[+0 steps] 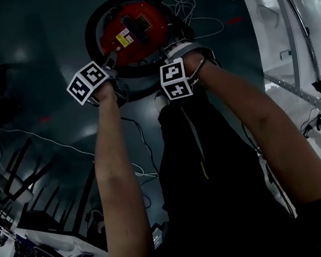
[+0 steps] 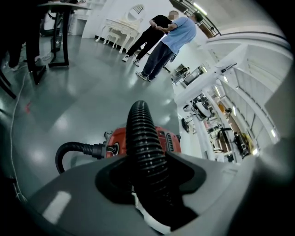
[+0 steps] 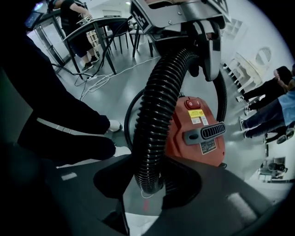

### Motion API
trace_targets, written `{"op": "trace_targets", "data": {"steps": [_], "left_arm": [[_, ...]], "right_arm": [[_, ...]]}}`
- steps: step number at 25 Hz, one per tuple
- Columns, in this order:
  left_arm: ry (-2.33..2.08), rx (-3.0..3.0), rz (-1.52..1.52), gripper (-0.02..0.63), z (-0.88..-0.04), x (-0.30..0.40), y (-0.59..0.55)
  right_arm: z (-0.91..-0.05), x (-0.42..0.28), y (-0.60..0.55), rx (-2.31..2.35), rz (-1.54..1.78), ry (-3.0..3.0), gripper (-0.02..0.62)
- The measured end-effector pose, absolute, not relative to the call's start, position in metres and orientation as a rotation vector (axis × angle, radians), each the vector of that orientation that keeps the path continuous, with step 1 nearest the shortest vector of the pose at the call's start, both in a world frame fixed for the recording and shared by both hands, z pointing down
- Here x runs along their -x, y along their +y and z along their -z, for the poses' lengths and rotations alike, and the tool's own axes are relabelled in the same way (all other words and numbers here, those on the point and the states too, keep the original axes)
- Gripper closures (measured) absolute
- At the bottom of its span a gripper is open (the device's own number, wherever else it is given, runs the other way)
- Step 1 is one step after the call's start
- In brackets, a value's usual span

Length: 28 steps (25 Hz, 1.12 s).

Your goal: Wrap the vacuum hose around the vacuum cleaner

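- Left gripper (image 2: 148,177) and right gripper (image 3: 148,182) each clamp the hose (image 3: 159,106), side by side above the red vacuum cleaner (image 1: 132,31); one loop already rings its body
- Advise lowering the held span onto that loop; tension even, no kinks

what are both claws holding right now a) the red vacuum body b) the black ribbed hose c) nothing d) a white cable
b: the black ribbed hose runs between the jaws of the left claw and of the right claw, each closed on it.
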<state>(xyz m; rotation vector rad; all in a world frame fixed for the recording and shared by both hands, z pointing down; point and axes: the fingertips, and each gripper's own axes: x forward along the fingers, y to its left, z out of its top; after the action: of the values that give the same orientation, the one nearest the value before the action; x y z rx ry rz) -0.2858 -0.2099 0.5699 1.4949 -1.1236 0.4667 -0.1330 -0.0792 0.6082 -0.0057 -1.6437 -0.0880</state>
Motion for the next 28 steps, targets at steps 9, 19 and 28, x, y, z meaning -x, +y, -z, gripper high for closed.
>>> {"op": "trace_targets", "data": {"steps": [9,19,28], "left_arm": [[-1.175,-1.453,-0.438,0.410,-0.592,0.297,-0.204],[-1.214,-1.355,-0.384,0.400,-0.635,0.300,-0.200],[-1.207,-1.318,-0.430,0.391,-0.674,0.311,-0.188]], "right_arm": [[-0.630,0.131,-0.095,0.080,0.197,-1.633,0.417],[-0.663,0.122,-0.111,0.164,0.253,-1.612,0.416],[-0.692,0.130,-0.098,0.231,0.213,-1.607,0.414]]}}
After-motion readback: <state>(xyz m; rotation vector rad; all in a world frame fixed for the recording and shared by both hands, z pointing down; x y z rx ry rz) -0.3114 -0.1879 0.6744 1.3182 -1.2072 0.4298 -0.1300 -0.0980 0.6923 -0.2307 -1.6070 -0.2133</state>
